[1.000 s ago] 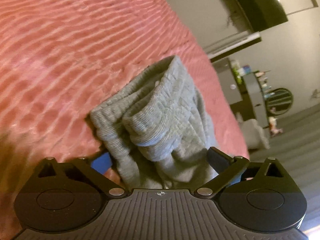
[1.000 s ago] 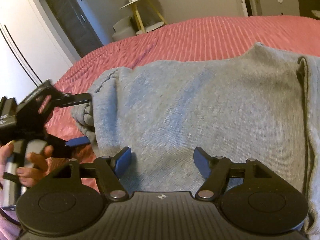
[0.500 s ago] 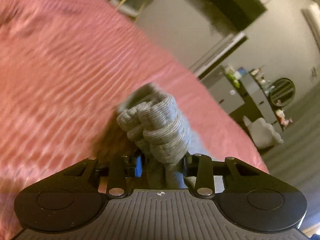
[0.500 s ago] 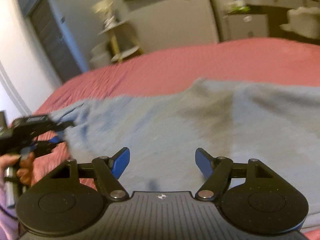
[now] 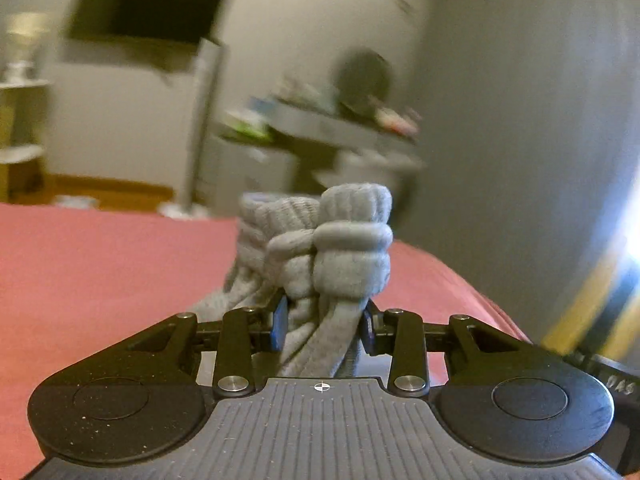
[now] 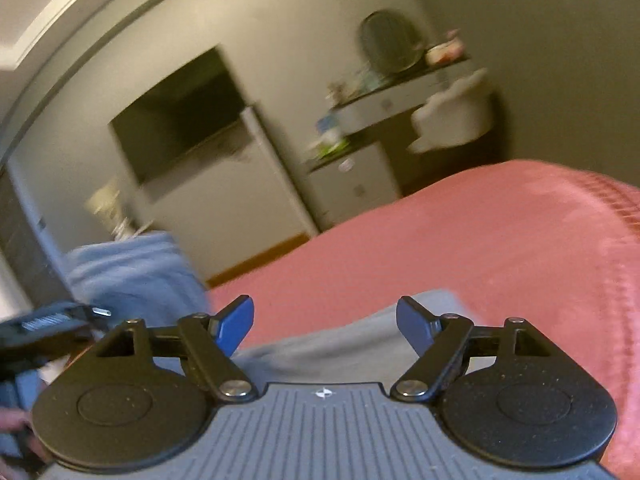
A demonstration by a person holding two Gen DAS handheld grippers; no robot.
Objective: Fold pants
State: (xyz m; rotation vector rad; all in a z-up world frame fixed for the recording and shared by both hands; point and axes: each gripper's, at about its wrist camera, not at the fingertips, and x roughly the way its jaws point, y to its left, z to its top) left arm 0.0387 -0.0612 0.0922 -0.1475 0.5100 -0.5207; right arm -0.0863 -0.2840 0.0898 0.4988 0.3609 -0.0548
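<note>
Room: a bedroom, blurred in both views, with grey walls, a dark screen on the wall and a cluttered dresser at about 12 o'clock in the left wrist view.
Surface: a pink bedspread fills the lower half of the left wrist view and runs from 3 o'clock to 6 o'clock in the right wrist view.
Pants: grey pants, bunched into thick ribbed rolls, stand up from the left gripper at the centre of its view, above the bedspread. In the right wrist view the same grey cloth shows twice: a lifted, blurred bundle at 9 o'clock and a flat part lying on the bedspread under the right gripper, near 6 o'clock.
Left gripper: the left gripper is clamped on the pants, its 2 blue pads pressed into the cloth from either side. Seen from the right wrist, its dark body sits at 9 o'clock, just below the lifted bundle.
Right gripper: the right gripper has its 2 fingers spread wide apart, nothing between them, hovering just over the flat part of the pants.
Hand: fingers of the person's hand show at 8 o'clock in the right wrist view, partly cut off by the edge.
</note>
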